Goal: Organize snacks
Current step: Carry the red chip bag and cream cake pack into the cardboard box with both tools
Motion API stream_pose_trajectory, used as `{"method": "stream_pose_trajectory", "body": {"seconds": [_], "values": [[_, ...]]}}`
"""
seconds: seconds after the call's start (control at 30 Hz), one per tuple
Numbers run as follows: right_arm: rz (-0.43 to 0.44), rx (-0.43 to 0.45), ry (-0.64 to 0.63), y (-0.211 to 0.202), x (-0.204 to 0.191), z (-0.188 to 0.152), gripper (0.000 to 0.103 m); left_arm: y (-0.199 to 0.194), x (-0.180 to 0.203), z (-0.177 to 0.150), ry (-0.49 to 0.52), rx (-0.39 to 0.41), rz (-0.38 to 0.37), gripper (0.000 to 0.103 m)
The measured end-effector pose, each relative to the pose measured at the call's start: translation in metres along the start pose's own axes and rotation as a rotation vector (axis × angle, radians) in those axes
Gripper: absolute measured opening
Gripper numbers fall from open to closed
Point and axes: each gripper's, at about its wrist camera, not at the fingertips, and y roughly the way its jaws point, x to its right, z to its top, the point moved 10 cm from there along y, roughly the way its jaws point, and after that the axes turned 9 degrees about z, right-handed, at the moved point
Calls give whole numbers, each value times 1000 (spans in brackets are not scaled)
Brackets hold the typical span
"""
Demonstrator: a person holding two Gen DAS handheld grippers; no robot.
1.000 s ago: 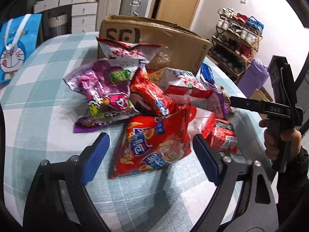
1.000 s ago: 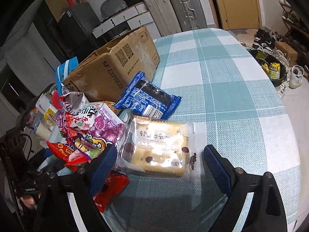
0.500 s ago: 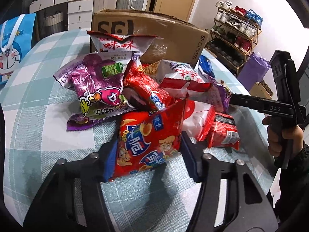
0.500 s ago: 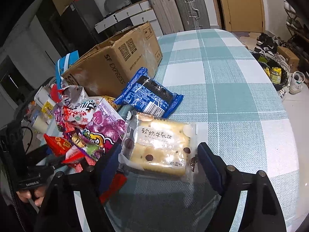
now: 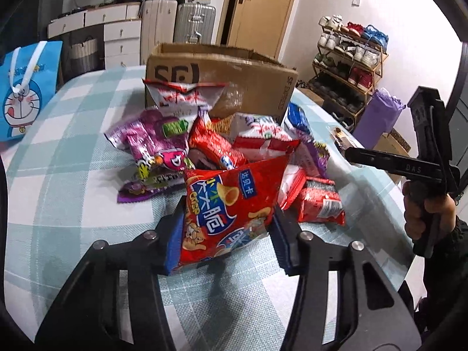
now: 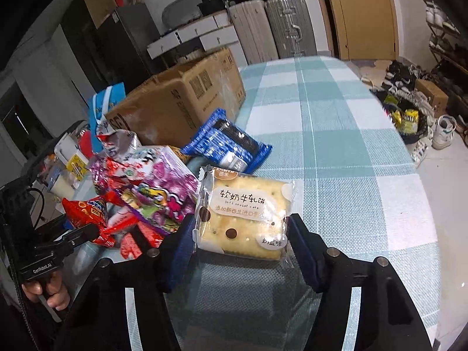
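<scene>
A pile of snack packs lies on the checked tablecloth (image 6: 336,146) in front of an open cardboard box (image 5: 222,79). My left gripper (image 5: 228,219) has its jaws closing, and both blue pads press the sides of a red crisp bag (image 5: 231,196) at the pile's near edge. The bag stands tilted up between them. My right gripper (image 6: 241,225) is closing too, its pads against the wrapper edges of a clear pack of nougat crackers (image 6: 245,204). A blue biscuit pack (image 6: 225,146) lies just behind the crackers.
A purple bag (image 5: 152,143), red and white packs and a small red pack (image 5: 318,204) crowd the pile. A blue cartoon gift bag (image 5: 23,90) stands at the table's far left. A shoe rack (image 5: 351,58) and suitcases line the walls. The table edge curves off on the right.
Both grippers went from wide open to closed in on their packs. The red crisp bag now stands more upright between the left pads. The cracker pack sits closer between the right pads.
</scene>
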Motion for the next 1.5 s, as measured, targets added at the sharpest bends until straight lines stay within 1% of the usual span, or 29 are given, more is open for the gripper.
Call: {"method": "stream_pose_trajectory", "body": {"seconds": [0.17,0.4,0.63,0.83,0.97,1.2,1.33,1.5], "values": [[20,63,-44,-17,-22,10,64,-30,-15,11,-22,44,-2,48],[67,114,-101,-28,-56,27,64,-57,-29,35,-38,99,8,48],[87,145,-139,-31,-78,47,64,-66,-39,67,-41,147,43,48],[84,174,-162,-34,-88,67,64,-70,-41,96,-41,186,55,48],[66,184,-175,-32,-93,81,64,-66,-42,114,-39,199,69,48],[62,192,-194,-25,-102,104,64,-57,-53,153,-53,212,86,48],[57,196,-212,-17,-108,119,64,-45,-52,170,-44,213,101,48],[56,189,-221,-1,-112,133,64,-21,-53,186,-28,191,121,48]]}}
